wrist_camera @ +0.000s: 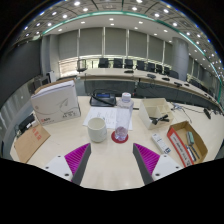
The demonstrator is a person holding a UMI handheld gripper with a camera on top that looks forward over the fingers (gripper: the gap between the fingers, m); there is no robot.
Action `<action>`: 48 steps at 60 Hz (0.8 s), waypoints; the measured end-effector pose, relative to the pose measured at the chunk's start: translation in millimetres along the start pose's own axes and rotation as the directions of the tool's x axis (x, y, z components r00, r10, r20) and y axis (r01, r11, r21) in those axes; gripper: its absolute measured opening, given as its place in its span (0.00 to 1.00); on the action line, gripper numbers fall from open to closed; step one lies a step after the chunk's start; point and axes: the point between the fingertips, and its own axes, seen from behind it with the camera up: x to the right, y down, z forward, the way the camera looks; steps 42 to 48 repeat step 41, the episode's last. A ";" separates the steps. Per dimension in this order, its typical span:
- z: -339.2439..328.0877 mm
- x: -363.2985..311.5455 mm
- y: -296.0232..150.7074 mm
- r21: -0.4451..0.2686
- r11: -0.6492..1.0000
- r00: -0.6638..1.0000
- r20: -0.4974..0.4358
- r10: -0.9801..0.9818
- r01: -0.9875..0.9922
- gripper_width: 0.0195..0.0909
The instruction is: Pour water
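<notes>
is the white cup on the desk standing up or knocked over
Upright. The white cup stands on its base on the desk, rim upward, just ahead of the open gripper.

Pale cream tabletop (108,165), magenta pads (76,155) on black gripper (112,163) fingers, white cup (97,129) at eleven o'clock, red coaster (120,135) at twelve, white box (56,101), brown cardboard (30,143), orange-edged box (188,142) at two o'clock.

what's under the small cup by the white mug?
A red coaster sits under the cup; only its rim shows, the middle is covered. The gripper is open, short of both.
</notes>
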 end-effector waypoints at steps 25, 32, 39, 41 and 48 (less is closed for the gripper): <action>-132.7 -82.1 60.5 -0.078 0.997 0.999 -0.043 -0.028 0.025 0.93; -142.7 -88.8 63.7 -0.074 0.997 0.999 -0.041 -0.031 0.028 0.93; -145.6 -88.3 58.1 -0.046 0.996 0.994 -0.070 -0.084 0.081 0.93; -145.7 -88.7 60.1 -0.052 0.995 0.994 -0.073 -0.083 0.079 0.93; -145.7 -88.7 60.1 -0.052 0.995 0.994 -0.073 -0.083 0.079 0.93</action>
